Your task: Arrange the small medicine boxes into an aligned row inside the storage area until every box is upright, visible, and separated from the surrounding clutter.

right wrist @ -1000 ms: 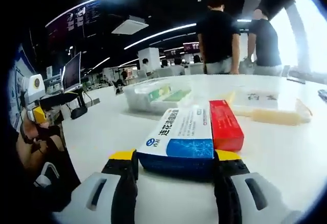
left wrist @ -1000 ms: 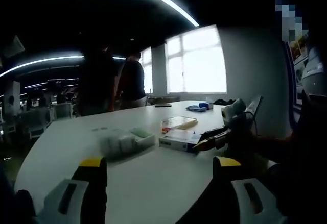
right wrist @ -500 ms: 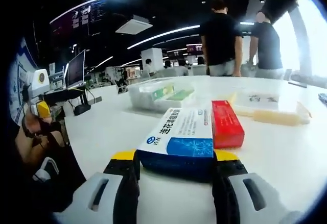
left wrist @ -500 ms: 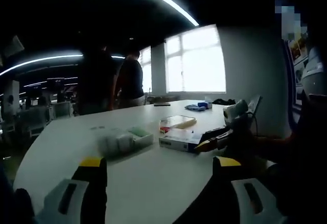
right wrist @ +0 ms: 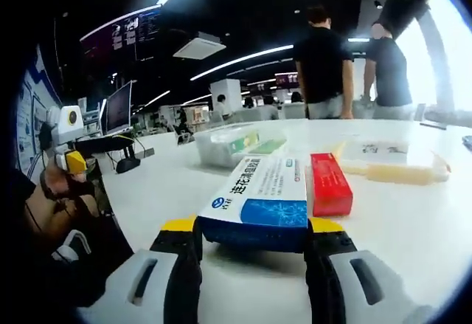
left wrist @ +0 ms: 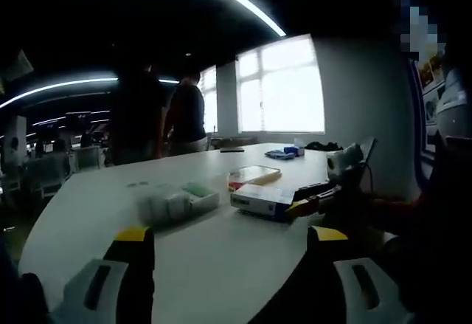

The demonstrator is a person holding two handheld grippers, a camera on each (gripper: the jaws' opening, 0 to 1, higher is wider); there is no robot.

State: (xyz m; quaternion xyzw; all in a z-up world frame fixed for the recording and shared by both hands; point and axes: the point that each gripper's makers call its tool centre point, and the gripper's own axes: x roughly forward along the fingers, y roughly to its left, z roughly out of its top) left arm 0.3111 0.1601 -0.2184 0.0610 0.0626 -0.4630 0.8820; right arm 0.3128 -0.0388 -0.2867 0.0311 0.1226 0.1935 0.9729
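right gripper [right wrist: 252,237] clamped on the blue-and-white medicine box [right wrist: 259,200], jaws pressing its two long sides near the close end, so the box runs flat and straight out ahead of the claw, printed top facing up; looks lifted just off the white table [right wrist: 413,228], likely held level for a carry toward the storage area; red box [right wrist: 329,184] lies flat just beyond the right jaw, right beside the held box, cannot tell if touching; clear storage tray [right wrist: 232,142] further ahead and to the left of the claw, some green and pale boxes already inside, contents too blurry to count; flat clear-wrapped pack [right wrist: 389,161] ahead to the right, past the red box; two people [right wrist: 324,62] stand at the far table edge.

left gripper [left wrist: 231,250] released, jaws spread wide with nothing between them, hovering over bare table, probably parked out of the way; in left gripper view the tray [left wrist: 177,201] sits ahead near centre, the held box [left wrist: 262,198] ahead-right with the right gripper at its end.

boxes not yet upright, row barely started.
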